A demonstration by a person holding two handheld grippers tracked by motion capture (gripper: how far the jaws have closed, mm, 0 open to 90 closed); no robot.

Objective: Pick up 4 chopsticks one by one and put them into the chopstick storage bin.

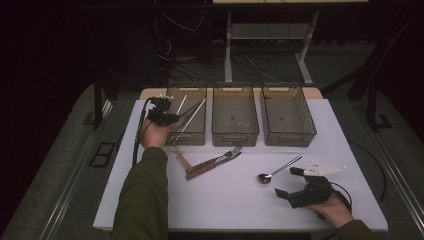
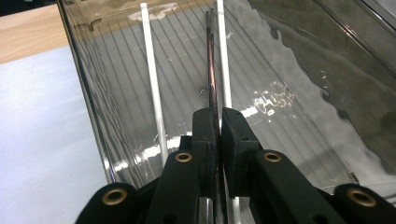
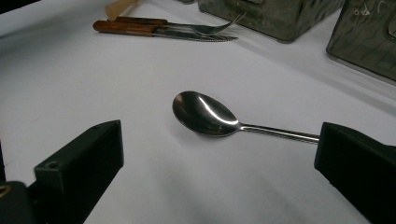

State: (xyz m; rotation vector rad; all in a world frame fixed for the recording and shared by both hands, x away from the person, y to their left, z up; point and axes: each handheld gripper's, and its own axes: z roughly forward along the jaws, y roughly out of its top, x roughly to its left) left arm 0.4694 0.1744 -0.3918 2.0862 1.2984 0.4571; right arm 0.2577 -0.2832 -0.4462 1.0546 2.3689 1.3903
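Lighting: dim room, dark beyond the white table [image 1: 240, 200]; glare on bin wall [image 2: 275, 98]; close jaws blurred.

A white table [image 1: 240, 200] carries three clear bins [image 1: 235, 116], a spoon [image 1: 277, 170], and a wooden-handled fork and knife [image 1: 212, 162].

Glossy metal spoon [image 3: 205, 114], clear plastic bin [image 2: 299, 70], wooden-handled fork [image 3: 154, 22]

Chopsticks [image 1: 192, 114] in left bin [image 1: 188, 136]; spoon [image 1: 278, 170] right of fork [image 1: 220, 156].
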